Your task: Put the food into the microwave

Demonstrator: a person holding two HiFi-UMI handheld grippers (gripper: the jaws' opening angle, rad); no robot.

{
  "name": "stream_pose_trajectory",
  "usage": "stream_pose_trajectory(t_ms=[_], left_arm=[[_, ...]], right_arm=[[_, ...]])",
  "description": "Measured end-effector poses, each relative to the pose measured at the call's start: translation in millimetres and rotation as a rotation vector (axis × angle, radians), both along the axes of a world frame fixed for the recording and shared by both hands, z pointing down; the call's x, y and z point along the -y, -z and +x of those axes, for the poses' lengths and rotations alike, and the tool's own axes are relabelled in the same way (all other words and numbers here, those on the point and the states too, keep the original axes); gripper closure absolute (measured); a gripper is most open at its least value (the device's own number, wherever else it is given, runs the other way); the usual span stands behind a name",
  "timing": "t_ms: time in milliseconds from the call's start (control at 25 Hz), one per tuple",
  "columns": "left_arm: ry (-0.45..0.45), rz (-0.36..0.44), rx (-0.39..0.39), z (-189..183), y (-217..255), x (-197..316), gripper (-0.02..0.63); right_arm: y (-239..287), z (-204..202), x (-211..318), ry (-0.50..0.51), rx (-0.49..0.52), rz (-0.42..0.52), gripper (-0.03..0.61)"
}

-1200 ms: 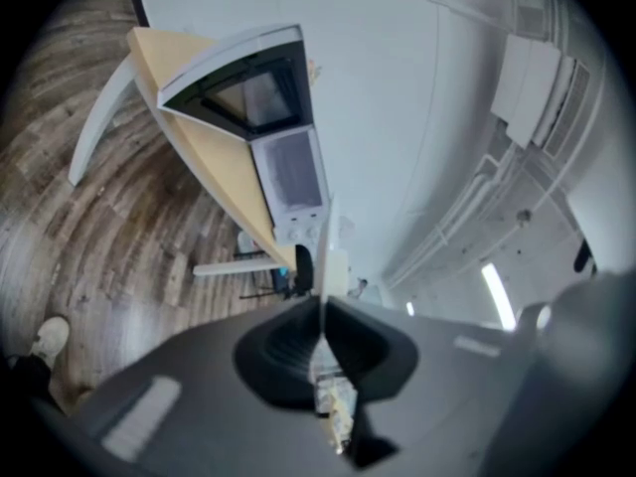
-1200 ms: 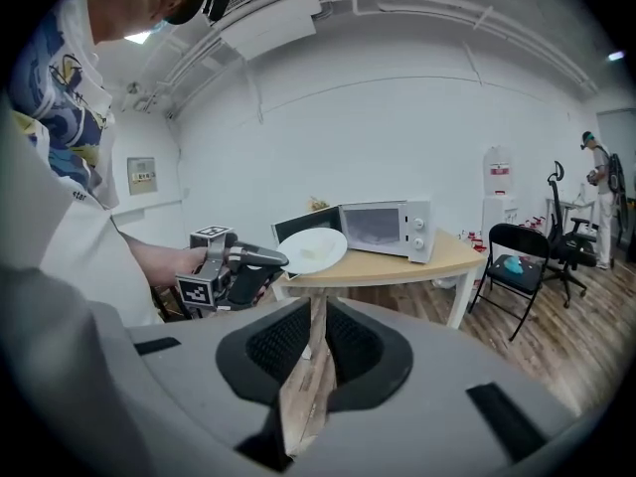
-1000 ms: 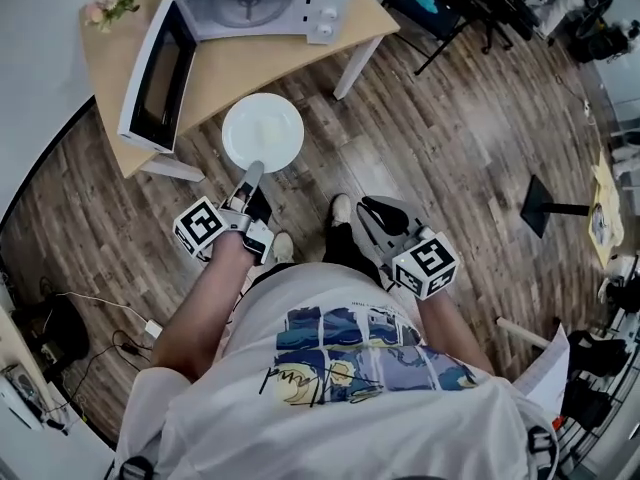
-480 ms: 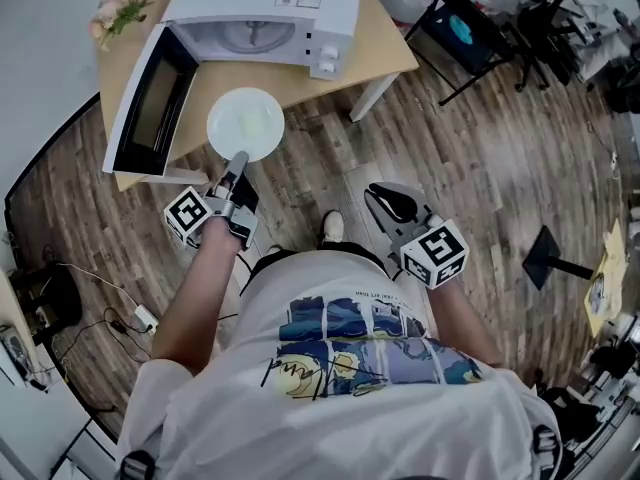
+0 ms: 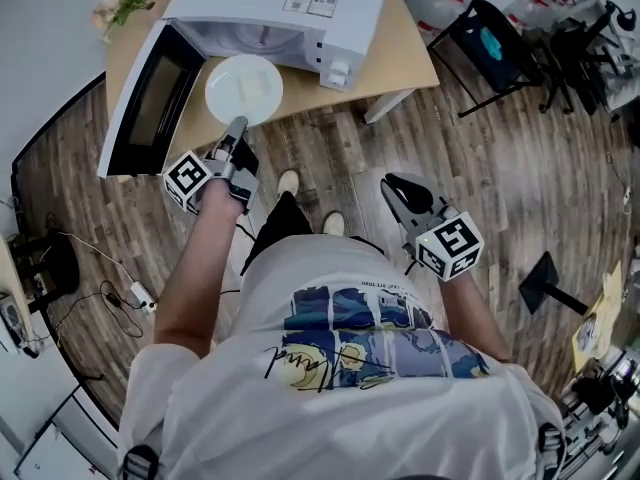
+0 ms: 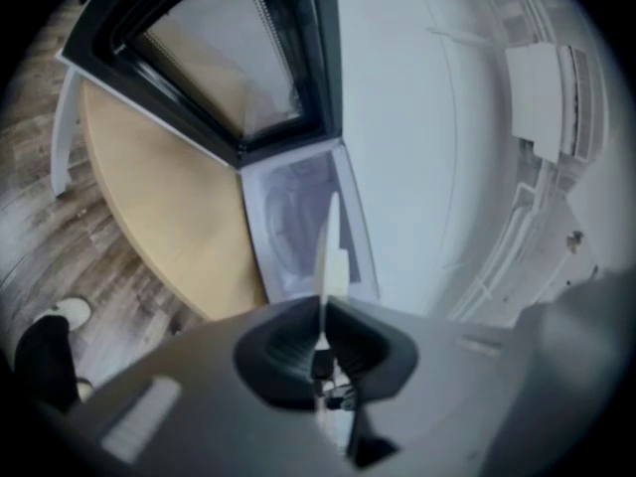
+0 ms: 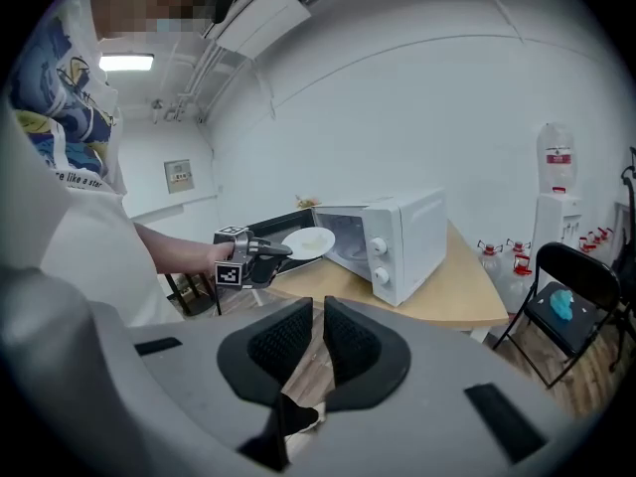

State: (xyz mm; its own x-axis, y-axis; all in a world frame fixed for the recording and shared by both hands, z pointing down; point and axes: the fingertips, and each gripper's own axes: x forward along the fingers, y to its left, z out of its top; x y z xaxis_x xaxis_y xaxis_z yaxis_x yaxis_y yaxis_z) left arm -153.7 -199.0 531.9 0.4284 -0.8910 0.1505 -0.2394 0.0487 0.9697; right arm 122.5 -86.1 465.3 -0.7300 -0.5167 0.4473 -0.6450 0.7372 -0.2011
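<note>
A white plate [image 5: 244, 88] with pale food on it hangs over the wooden table [image 5: 400, 60], just in front of the white microwave [image 5: 290, 13]. The microwave's door [image 5: 150, 93] stands swung wide to the left. My left gripper [image 5: 236, 128] is shut on the plate's near rim. In the left gripper view the plate [image 6: 328, 251] shows edge-on between the pads, with the microwave's cavity [image 6: 293, 217] straight behind it. My right gripper [image 5: 400, 190] hangs over the floor at my right side, shut and holding nothing. From the right gripper view the plate [image 7: 308, 241] is level beside the microwave [image 7: 397, 237].
A black folding chair [image 5: 490, 48] stands right of the table. A small bunch of flowers [image 5: 120, 3] sits on the table's far left corner. Cables and a power strip [image 5: 120, 293] lie on the wooden floor at the left.
The person has stepped toward the table. The plate in my left gripper went from over the floor to over the table at the microwave's mouth. My right gripper came along, still empty.
</note>
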Motion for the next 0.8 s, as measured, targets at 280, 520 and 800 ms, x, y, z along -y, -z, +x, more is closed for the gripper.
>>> stream_pose_trajectory(t_ms=[280, 520, 800], left_arm=[[-0.023, -0.022, 0.007, -15, -20, 75, 0.594], [-0.065, -0.044, 0.003, -20, -37, 133, 0.595], [-0.094, -0.072, 0.003, -22, -60, 181, 0.595]], right_arm=[[14, -17, 56, -0.059, -0.001, 0.002, 0.548], [23, -25, 84, -0.133, -0.034, -0.003, 0.548], [22, -25, 94, -0.227, -0.060, -0.014, 0.548]])
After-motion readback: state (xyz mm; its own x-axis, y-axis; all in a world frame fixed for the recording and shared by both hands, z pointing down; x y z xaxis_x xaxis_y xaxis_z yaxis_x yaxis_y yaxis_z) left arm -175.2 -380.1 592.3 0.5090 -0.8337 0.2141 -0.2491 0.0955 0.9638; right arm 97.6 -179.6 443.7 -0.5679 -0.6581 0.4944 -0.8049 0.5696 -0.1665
